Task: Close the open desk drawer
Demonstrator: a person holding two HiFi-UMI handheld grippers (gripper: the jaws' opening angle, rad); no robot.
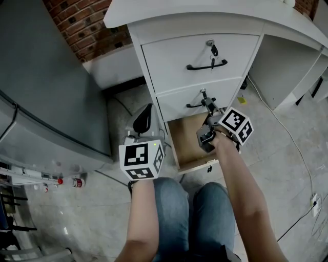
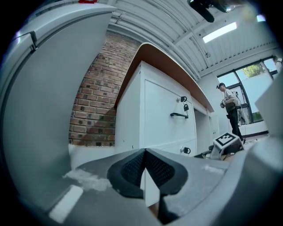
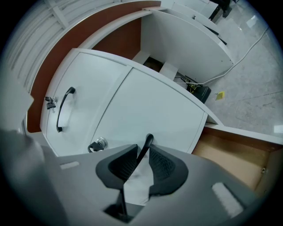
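Two hand-held grippers are out in front of a seated person, facing a white desk (image 1: 154, 13) with three stacked drawers. The right hand-held gripper (image 1: 205, 105) (image 3: 140, 154) reaches forward to the middle drawer (image 1: 174, 100) (image 3: 150, 106). Its jaws are closed on that drawer's black handle (image 1: 195, 105) (image 3: 148, 141), which runs slantwise between the two pads. A small lock (image 3: 97, 144) sits on the drawer front just beside the jaws.

Directly below this hand-held gripper is the open bottom drawer (image 1: 187, 138) (image 3: 234, 154). It is pulled out toward the person's knees, and its brown wooden floor shows. Above the gripped handle is the top drawer (image 1: 169, 56) (image 3: 88, 79), with its own black handle and a key in the lock.

The left hand-held gripper (image 1: 145, 111) (image 2: 144, 152) hangs lower, well apart from the desk. It points level at the desk's side. Its jaws are together with nothing between them. Beyond it stands a red brick wall (image 1: 87, 25) (image 2: 95, 101). Far ahead of it, by a window, another person (image 2: 227, 106) is standing.
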